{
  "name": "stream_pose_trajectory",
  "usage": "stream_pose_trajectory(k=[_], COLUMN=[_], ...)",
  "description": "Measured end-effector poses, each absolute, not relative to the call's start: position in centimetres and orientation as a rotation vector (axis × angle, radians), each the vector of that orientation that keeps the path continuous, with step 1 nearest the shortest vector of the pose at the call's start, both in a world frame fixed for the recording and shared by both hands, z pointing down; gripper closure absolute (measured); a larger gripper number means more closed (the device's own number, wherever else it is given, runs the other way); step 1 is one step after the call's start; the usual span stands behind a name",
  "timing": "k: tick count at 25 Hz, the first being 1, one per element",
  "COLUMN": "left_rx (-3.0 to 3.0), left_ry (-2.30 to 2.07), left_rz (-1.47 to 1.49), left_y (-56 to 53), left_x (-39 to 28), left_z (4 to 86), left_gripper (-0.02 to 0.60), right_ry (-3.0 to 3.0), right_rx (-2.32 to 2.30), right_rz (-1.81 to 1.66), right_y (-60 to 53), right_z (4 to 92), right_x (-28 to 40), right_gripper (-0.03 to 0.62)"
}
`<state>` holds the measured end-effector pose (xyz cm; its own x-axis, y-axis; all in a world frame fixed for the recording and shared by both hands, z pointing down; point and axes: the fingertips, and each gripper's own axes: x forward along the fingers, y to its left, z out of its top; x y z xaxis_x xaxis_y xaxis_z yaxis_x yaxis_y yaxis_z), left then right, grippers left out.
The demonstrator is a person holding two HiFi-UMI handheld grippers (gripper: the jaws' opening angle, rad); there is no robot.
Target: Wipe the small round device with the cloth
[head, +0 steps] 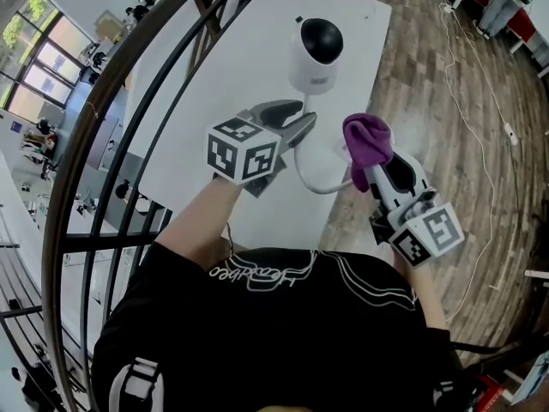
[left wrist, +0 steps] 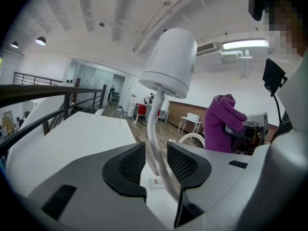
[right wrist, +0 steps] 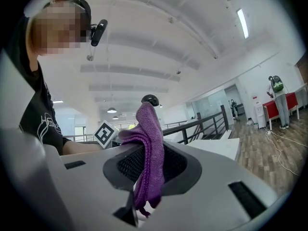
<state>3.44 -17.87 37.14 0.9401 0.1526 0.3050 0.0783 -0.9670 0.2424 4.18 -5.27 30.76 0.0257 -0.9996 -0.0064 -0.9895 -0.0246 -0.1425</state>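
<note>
Head view: small round device (head: 315, 54) sits on the white table (head: 206, 93). Its white cable (head: 310, 184) runs btwn the left gripper (head: 290, 118) jaws, which are spread, not squeezing it. Right gripper (right wrist: 150, 167) is pinching the purple cloth (head: 367, 140), near the device but not touching.

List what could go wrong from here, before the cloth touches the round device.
1. The white cable runs between the open jaws of the left gripper; moving that gripper could snag it and drag the small round device.
2. The device stands unheld on the table, so a push from the cloth may slide or tip it.
3. The right gripper pinches the cloth as a bunched fold; it might slip out during wiping.
</note>
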Motion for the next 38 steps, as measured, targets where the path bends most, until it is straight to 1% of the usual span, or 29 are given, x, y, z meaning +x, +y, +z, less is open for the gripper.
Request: stream_pose_trajectory(k=[5, 10, 21, 26, 38], left_rx=[2.899, 2.888, 2.818, 2.772, 2.721], left_ry=[0.194, 0.256, 0.377, 0.428, 0.547], left_rz=[0.46, 0.476, 0.463, 0.475, 0.469], left_y=[-19.0, -19.2, -19.5, -19.8, -19.8], left_x=[5.3, 5.0, 5.2, 5.0, 4.8], left_z=[37.1, 37.3, 37.4, 37.2, 36.8], left_gripper=[0.453, 0.485, 0.492, 0.5, 0.503], right_ry=[2.1, 2.054, 1.858, 1.796, 1.563], right_rx=[-2.184, -2.238, -2.399, -2.631, -2.97], right_rz=[-0.142, -0.131, -0.09, 0.116, 0.665], right_y=[-6.6, -7.4, -9.0, -10.3, -12.9], right_z=[30.8, 30.4, 29.6, 27.5, 18.5], right_x=[6.4, 5.7, 4.9, 3.8, 1.1], right_gripper=[0.528, 0.528, 0.528, 0.528, 0.528])
